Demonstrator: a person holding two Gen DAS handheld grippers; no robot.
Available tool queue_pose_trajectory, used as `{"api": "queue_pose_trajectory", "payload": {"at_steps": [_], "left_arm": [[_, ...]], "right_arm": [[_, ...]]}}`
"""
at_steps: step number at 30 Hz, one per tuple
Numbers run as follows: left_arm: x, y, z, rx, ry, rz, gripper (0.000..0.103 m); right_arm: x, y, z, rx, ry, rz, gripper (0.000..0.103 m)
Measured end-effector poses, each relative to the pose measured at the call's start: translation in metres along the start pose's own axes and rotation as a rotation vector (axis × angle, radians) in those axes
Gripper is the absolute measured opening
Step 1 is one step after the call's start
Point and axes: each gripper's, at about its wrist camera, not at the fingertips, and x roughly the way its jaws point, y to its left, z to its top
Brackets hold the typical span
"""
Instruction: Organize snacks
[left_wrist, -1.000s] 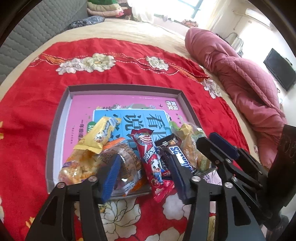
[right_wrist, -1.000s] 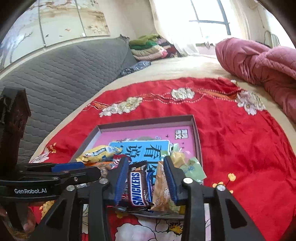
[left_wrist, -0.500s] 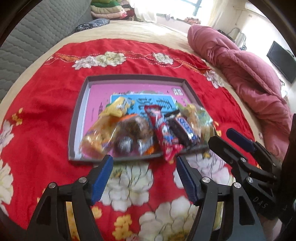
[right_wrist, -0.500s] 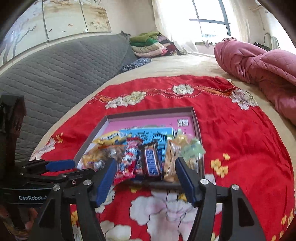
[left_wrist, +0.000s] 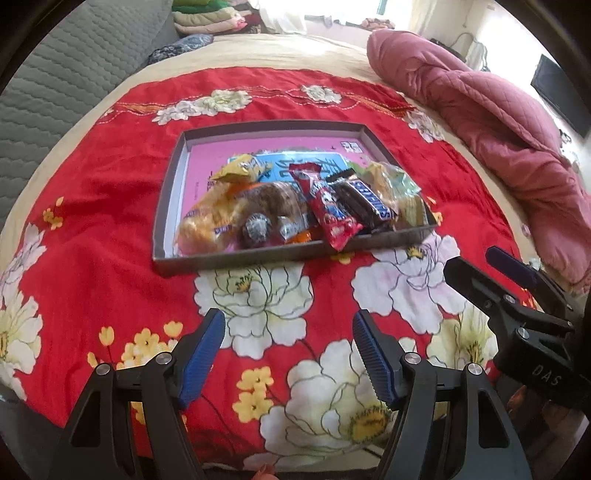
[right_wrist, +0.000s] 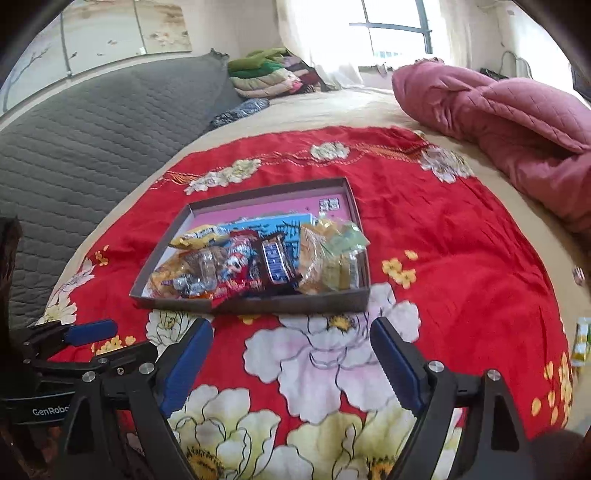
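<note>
A shallow grey tray (left_wrist: 258, 258) with a pink floor lies on the red floral cloth (left_wrist: 92, 184). A row of snacks fills its near half: a bread bag (left_wrist: 207, 221), a yellow packet (left_wrist: 240, 170), a red packet (left_wrist: 328, 206), a Snickers bar (left_wrist: 365, 201) and a clear bag of pale snacks (left_wrist: 395, 184). My left gripper (left_wrist: 288, 325) hangs open over the cloth in front of the tray, holding nothing. My right gripper (right_wrist: 291, 328) is beside it, also short of the tray (right_wrist: 295, 301). Its jaws are opening and nothing is between them.
A pink quilt (left_wrist: 498, 122) is bunched up at the right of the bed. A grey quilted headboard (right_wrist: 92, 129) runs along the left, with folded clothes (right_wrist: 273, 74) at the far end. A small packet (right_wrist: 580, 343) lies at the cloth's right edge.
Both grippers have drawn back from the tray toward the near side of the bed. The right one let go of the Snickers bar and spread wide; the left one widened too.
</note>
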Motion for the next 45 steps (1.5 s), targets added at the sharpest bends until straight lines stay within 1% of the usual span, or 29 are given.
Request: {"api": "queue_pose_trajectory", "payload": {"at_steps": [5,11,16,24,45], "left_arm": [[0.000,0.001,-0.004,-0.004,0.015,-0.005,0.073],[-0.001,0.003,-0.006,-0.009,0.008,-0.008,0.073],[0.002,0.008,-0.005,-0.021,0.020,-0.012,0.073],[0.007,0.013,-0.004,-0.038,0.025,0.001,0.073],[0.009,0.016,-0.005,-0.048,0.034,0.004,0.073]], "right_arm": [[-0.004,0.003,-0.009,0.000,0.024,-0.002,0.089],[-0.007,0.012,-0.015,-0.027,0.034,-0.010,0.092],[-0.009,0.015,-0.015,-0.040,0.022,-0.022,0.092],[-0.006,0.013,-0.016,-0.038,0.033,-0.030,0.093],[-0.004,0.014,-0.018,-0.050,0.037,-0.034,0.093]]}}
